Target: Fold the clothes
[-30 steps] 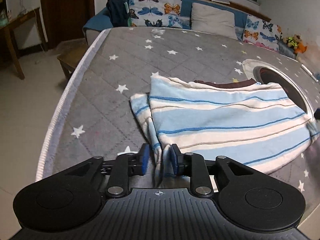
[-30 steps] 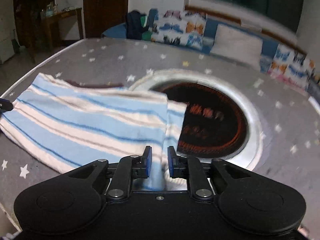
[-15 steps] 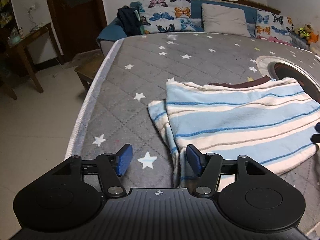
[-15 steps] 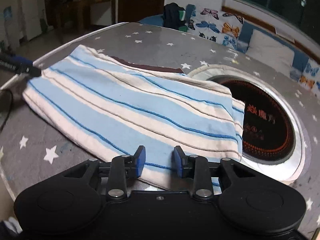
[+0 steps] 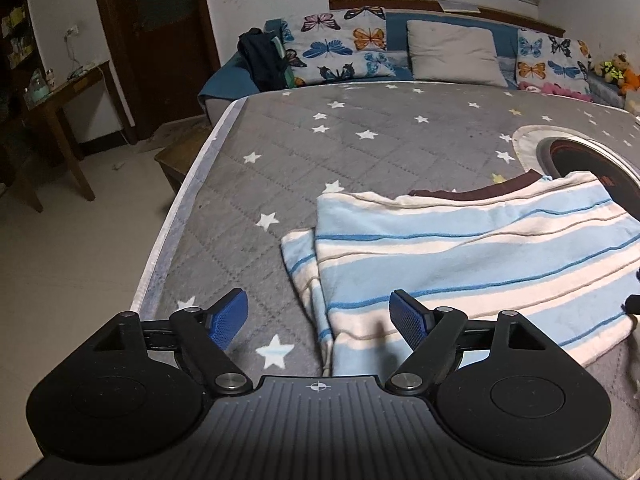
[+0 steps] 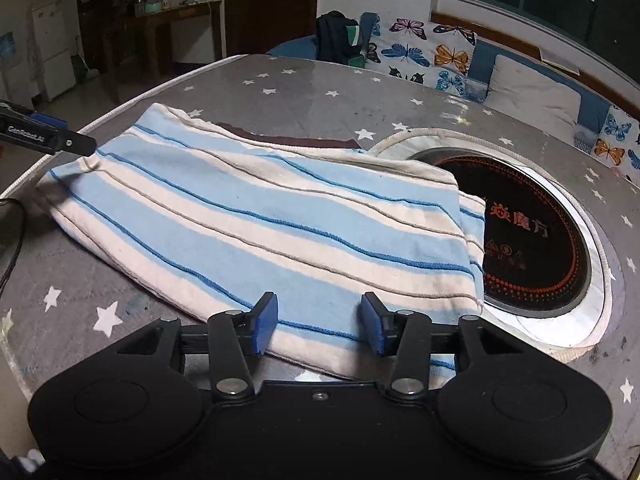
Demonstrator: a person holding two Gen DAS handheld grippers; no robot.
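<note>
Left gripper [image 5: 319, 320] spread wide, blue pads [image 5: 228, 319] gripping nothing, poised over the near left corner of the striped garment [image 5: 460, 264]. Right gripper [image 6: 318, 322] likewise parted, empty, hovering above the garment's near hem. Garment itself folded flat on the star-print grey table cover [image 5: 320, 160], blue and cream stripes running lengthwise, a narrower folded layer poking out along the garment's left edge. Dark maroon fabric [image 6: 288, 140] peeking out from under the garment's far edge, mostly hidden, shape unclear. Round dark cooktop [image 6: 532, 240] sunk in the cover just right of the garment, ringed in pale trim, partly covered by the garment's right end; printed red characters on it only partly legible. Left gripper's tip seen from the right wrist view at the garment's far left corner, the rest cut off by the frame. Beyond the garment, butterfly cushions [image 5: 340, 48] and a grey pillow [image 5: 452, 54] on a bench, a dark bag [image 5: 262, 58] beside them.
</note>
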